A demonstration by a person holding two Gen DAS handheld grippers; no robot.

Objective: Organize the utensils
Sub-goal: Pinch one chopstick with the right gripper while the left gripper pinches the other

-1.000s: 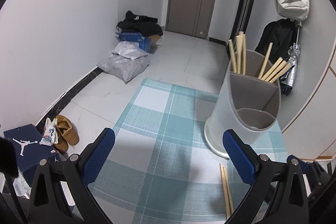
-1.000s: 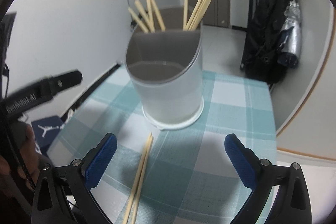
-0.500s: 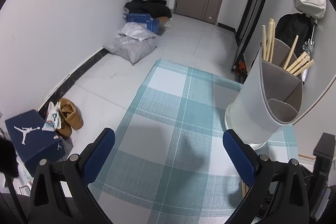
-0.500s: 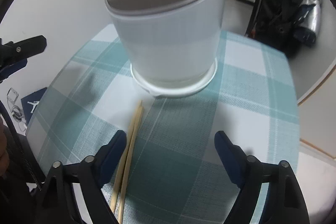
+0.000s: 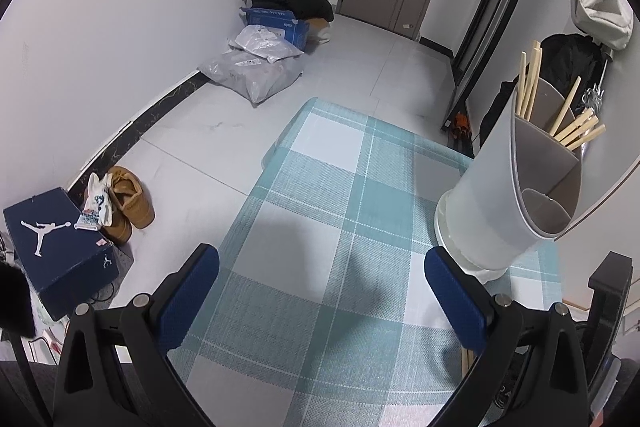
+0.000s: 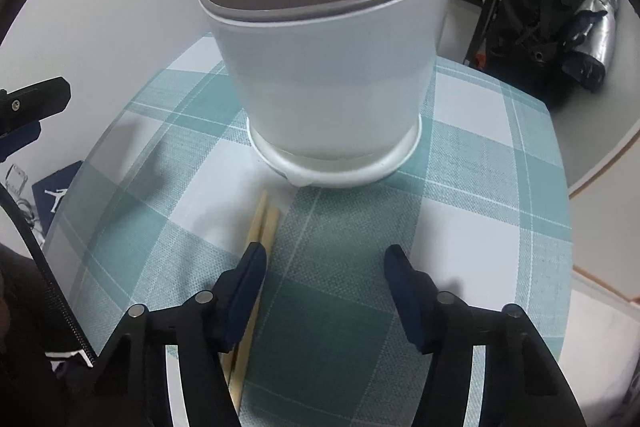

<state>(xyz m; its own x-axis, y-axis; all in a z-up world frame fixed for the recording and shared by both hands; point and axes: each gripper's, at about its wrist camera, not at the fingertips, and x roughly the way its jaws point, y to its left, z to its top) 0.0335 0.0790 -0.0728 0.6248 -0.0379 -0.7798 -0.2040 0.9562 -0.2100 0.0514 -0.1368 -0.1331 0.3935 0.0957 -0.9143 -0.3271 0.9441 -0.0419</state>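
Note:
A white utensil holder (image 6: 332, 67) with grey divided compartments stands on the teal checked tablecloth (image 6: 480, 167). In the left wrist view the holder (image 5: 504, 195) is at the right, with several wooden chopsticks (image 5: 576, 131) upright in its back compartments. Two loose chopsticks (image 6: 262, 223) lie on the cloth in front of the holder. My right gripper (image 6: 324, 259) is open, low over the cloth, its left finger (image 6: 250, 279) over the loose chopsticks. My left gripper (image 5: 320, 275) is open and empty above the cloth, left of the holder.
The table's left edge drops to a tiled floor with a blue shoebox (image 5: 56, 251), tan shoes (image 5: 128, 203) and plastic bags (image 5: 256, 67). Black bags and a silver umbrella (image 6: 592, 27) hang behind the table at the right.
My right gripper has moved down and forward toward the loose chopsticks and its jaws have narrowed. My left gripper has swung left, away from the holder.

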